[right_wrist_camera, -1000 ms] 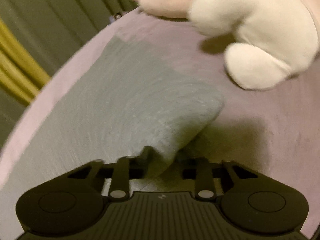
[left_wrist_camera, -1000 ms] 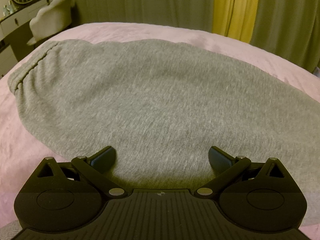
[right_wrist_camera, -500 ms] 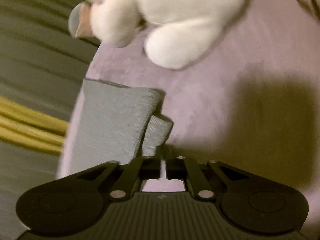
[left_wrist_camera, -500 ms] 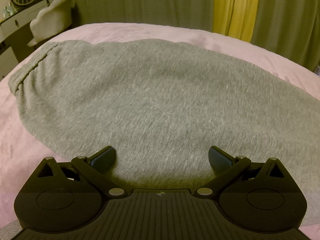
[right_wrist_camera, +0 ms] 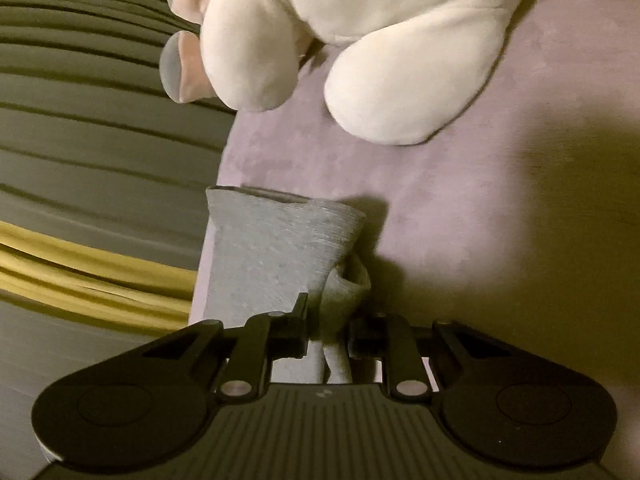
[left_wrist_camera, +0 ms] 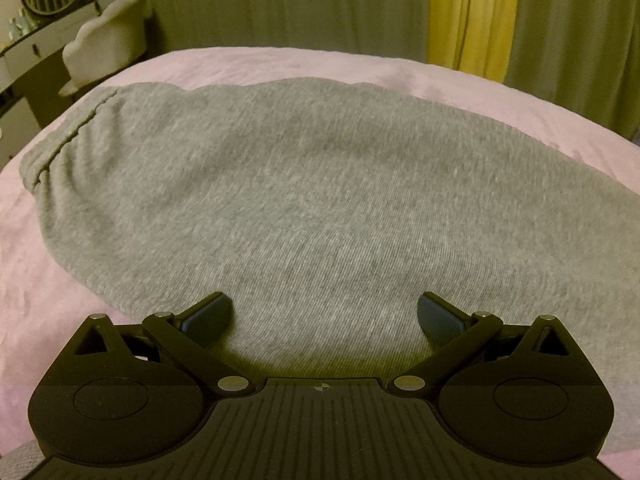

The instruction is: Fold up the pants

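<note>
Grey knit pants [left_wrist_camera: 312,200] lie flat on a pink bed, their elastic waistband [left_wrist_camera: 60,148] at the far left in the left wrist view. My left gripper [left_wrist_camera: 324,316] is open and empty, hovering low over the near edge of the pants. My right gripper [right_wrist_camera: 328,332] is shut on the pants' leg end [right_wrist_camera: 276,252], holding the cuff lifted above the bed so the fabric bunches between the fingers.
A large white plush toy [right_wrist_camera: 360,40] lies on the pink bedspread [right_wrist_camera: 480,220] just beyond the held cuff. Green and yellow curtains [left_wrist_camera: 472,16] hang behind the bed. A grey chair [left_wrist_camera: 108,40] and a dresser stand at the far left.
My right gripper has lifted and swung with the leg end, so the cuff now hangs bunched in it and the plush toy looms closer. The left gripper has barely moved.
</note>
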Motion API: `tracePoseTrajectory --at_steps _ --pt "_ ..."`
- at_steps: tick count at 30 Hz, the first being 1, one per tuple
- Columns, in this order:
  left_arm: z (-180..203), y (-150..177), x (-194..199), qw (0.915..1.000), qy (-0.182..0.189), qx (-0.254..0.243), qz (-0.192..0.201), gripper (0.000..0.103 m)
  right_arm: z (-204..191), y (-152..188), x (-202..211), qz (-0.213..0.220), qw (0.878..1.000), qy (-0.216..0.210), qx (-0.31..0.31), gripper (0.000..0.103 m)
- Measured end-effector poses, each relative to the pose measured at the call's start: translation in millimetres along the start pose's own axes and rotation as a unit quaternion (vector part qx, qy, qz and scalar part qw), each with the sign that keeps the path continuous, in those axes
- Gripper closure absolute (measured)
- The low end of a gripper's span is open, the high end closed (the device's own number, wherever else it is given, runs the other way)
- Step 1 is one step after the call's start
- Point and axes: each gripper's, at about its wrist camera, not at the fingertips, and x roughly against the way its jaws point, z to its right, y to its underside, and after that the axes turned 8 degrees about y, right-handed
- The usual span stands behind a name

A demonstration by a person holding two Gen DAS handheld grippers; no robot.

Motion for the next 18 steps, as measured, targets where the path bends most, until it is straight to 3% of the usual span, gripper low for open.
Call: tracePoseTrajectory --at_steps 4,6,8,9,13,15,18 --pt "0 0 0 1.0000 -0.001 0.000 0.000 0.000 -9 3 -8 0.005 1.000 -0.012 -0.014 0.067" --pt "1 0 0 1.0000 -0.003 -0.001 0.001 0.000 -21 2 -11 0.006 1.000 0.006 0.013 0.068" --pt "2 0 1 1.0000 -0.004 -0.003 0.002 0.000 -33 2 -14 0.008 0.997 0.047 0.052 0.093" --pt "2 0 3 1.0000 -0.004 -0.005 0.001 0.000 -39 1 -15 0.008 0.995 0.070 0.070 0.093" --pt "4 2 15 0.9997 0.004 -0.024 -0.004 0.000 -74 7 -8 0.032 0.987 0.093 0.130 0.094" --pt "3 3 29 0.9994 0.005 -0.030 0.019 0.000 -106 18 5 0.061 0.976 0.093 0.187 0.094" --pt "-6 3 49 0.9984 0.014 -0.025 0.048 0.000 -174 57 31 0.104 0.941 0.061 0.316 0.094"
